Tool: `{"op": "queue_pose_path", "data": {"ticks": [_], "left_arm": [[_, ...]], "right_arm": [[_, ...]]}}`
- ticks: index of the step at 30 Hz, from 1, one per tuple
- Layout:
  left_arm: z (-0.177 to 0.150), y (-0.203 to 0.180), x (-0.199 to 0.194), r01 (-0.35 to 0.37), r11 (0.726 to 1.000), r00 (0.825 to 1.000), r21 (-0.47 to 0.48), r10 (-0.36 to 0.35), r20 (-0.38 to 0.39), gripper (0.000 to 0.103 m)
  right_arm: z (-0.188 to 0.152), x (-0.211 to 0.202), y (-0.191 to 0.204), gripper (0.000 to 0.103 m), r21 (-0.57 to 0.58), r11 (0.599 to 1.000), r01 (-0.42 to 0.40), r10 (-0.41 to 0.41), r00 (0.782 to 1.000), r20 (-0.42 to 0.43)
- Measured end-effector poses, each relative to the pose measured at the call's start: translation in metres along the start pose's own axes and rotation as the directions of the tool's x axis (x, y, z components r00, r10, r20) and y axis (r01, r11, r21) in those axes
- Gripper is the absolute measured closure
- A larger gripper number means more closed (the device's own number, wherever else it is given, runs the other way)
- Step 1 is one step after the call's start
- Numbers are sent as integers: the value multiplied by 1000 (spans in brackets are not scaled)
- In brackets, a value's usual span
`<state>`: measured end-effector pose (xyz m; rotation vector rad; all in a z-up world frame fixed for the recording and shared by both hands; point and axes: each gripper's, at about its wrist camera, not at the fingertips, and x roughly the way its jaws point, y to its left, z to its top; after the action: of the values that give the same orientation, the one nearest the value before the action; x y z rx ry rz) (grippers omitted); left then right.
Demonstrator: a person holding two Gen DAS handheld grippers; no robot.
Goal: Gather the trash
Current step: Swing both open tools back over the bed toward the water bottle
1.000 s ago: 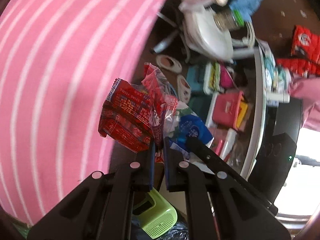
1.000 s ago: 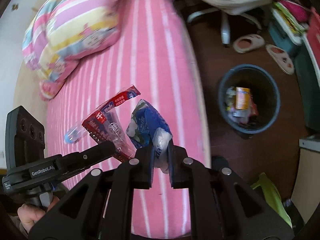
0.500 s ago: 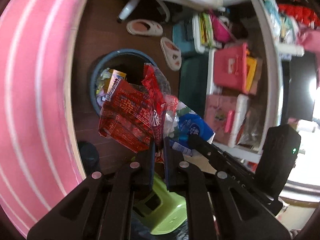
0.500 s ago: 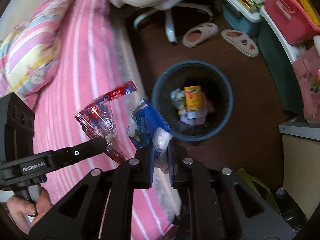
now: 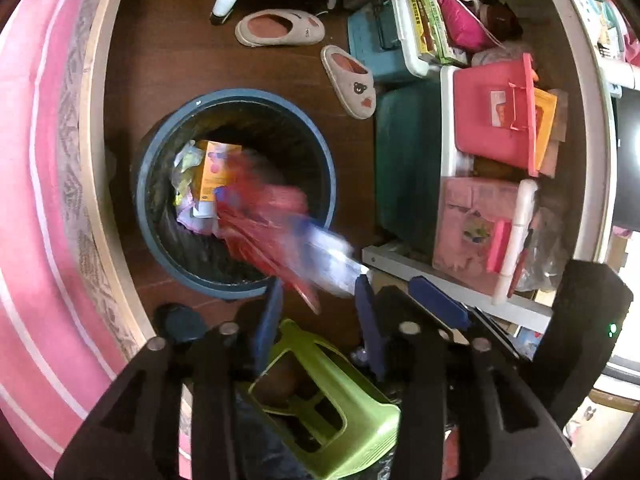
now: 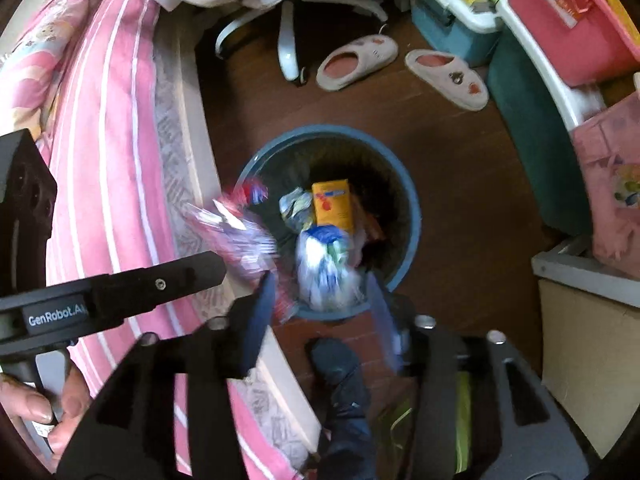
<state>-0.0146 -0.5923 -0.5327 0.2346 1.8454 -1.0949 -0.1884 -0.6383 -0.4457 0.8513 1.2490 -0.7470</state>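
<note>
You are at the drop: your left gripper (image 5: 318, 302) and right gripper (image 6: 322, 292) have just been opening, pads clear, the red wrapper (image 5: 264, 224) and blue-white wrapper (image 6: 326, 270) falling blurred over the bin's (image 5: 168, 264) near rim, so next seek more trash.

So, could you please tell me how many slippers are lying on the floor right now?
2. One slipper lies beside the white chair base; the other slipper lies next to it, in front of the teal storage box. Clutter could hide more.
</note>
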Motion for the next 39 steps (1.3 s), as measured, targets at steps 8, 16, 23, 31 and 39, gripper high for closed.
{"op": "queue_pose_path", "data": {"ticks": [8, 16, 23, 31, 39], "left_arm": [[-26, 38, -24, 37, 987, 999, -159, -34, 22, 35], [-78, 97, -80, 87, 941, 993, -326, -58, 99, 26], [-133, 154, -151, 122, 886, 980, -447, -36, 197, 20], [-199, 232, -233, 210, 788, 942, -578, -5, 335, 16], [-279, 310, -309, 305, 685, 890, -661, 42, 454, 14]], "right_arm": [[-15, -7, 16, 48, -30, 999, -30, 29, 999, -31], [-42, -23, 90, 44, -135, 983, -123, 115, 991, -66], [-68, -31, 178, 41, -259, 945, -199, 176, 978, -110], [-104, -39, 283, 26, -414, 873, -260, 225, 965, -132], [-152, -38, 389, 21, -578, 751, -319, 267, 948, -175]]}}
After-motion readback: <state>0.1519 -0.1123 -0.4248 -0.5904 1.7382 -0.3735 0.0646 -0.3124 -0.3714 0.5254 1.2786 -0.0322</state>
